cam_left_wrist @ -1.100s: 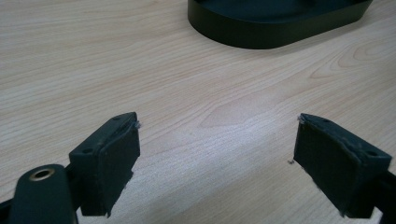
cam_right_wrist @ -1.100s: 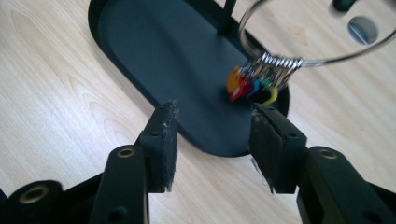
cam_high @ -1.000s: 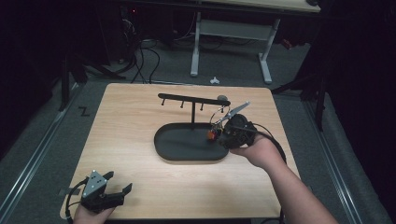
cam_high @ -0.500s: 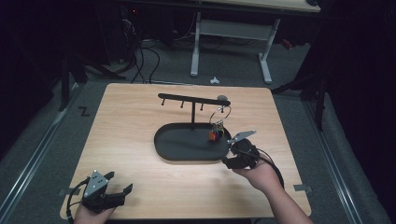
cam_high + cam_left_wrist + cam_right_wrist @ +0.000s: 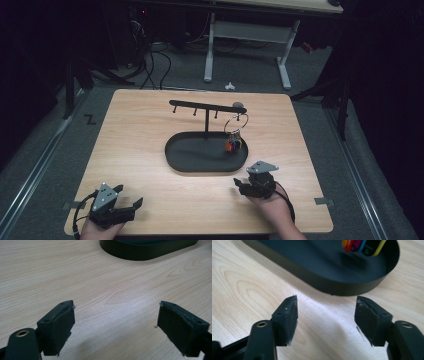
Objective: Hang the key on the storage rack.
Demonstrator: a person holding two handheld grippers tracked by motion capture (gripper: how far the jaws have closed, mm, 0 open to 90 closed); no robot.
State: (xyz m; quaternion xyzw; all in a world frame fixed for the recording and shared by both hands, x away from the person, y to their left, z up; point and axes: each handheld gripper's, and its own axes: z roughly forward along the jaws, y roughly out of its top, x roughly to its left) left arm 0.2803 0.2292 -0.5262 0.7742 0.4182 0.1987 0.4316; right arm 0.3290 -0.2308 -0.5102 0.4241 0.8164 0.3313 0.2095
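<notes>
One key ring (image 5: 235, 131) on one stand (image 5: 207, 131); two hand-held grippers: left (image 5: 116, 207) released, right (image 5: 250, 186) released, just been opening.

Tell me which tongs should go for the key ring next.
Right. The right tongs rest open just in front of the black tray, close to the key ring hanging from the rack's right end. The left tongs sit at the table's near-left corner, much farther away.
</notes>
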